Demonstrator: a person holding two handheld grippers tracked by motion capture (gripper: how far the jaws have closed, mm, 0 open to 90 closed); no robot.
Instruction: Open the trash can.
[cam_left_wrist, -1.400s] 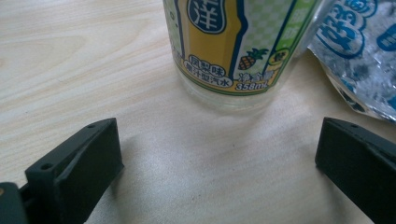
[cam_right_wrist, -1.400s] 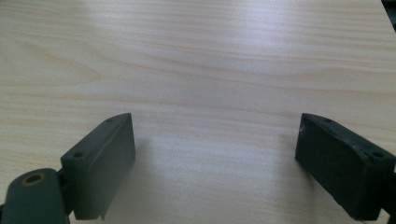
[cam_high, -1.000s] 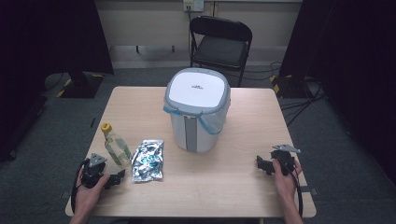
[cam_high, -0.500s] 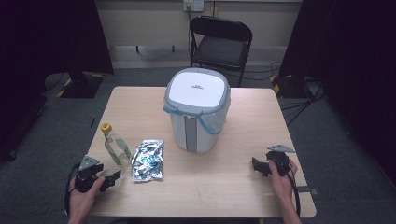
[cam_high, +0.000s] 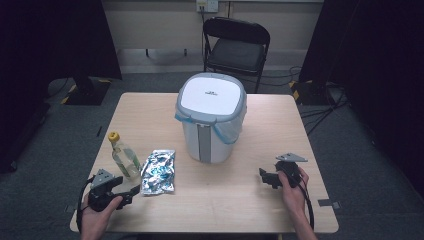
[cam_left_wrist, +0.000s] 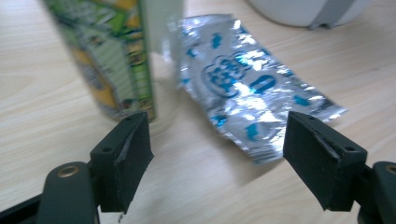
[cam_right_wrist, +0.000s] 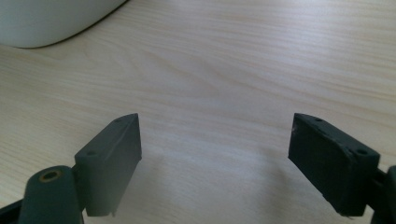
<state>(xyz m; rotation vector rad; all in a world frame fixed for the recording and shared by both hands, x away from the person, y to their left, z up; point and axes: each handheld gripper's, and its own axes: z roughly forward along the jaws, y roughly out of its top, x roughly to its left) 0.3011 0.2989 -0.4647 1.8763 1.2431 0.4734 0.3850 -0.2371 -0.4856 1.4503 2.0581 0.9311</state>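
At the near left corner of the wooden table (cam_high: 150, 107), a hand holds the left gripper (cam_high: 131, 191) low over the wood, its tips aimed toward the foil packet. Its jaws stand wide apart and have just been closing a little, with nothing pressed between them; in the left gripper view (cam_left_wrist: 217, 149) only bare tabletop and the near end of the packet lie in the gap.

Just beyond that gripper, a small clear bottle (cam_high: 123, 154) with a yellow cap stands upright. In the left gripper view its green and yellow label (cam_left_wrist: 112, 51) rises just behind one jaw, blurred.

Just beside the bottle lies the silver foil packet (cam_high: 158, 171) with blue print, flat on the table and crinkled, near the left gripper's tips but untouched; its near corner shows between the jaws (cam_left_wrist: 243, 88).

Near the middle of the table stands a white bin (cam_high: 211, 118) with a grey-rimmed lid, closed, and a blue bag liner folded out under the rim.

At the near right, well apart from the bin, a hand holds the right gripper (cam_high: 264, 177) above the table, pointing left toward the centre. Its jaws are spread wide over bare wood (cam_right_wrist: 215, 154), nothing between them. Behind the far edge stands a black folding chair (cam_high: 235, 47).
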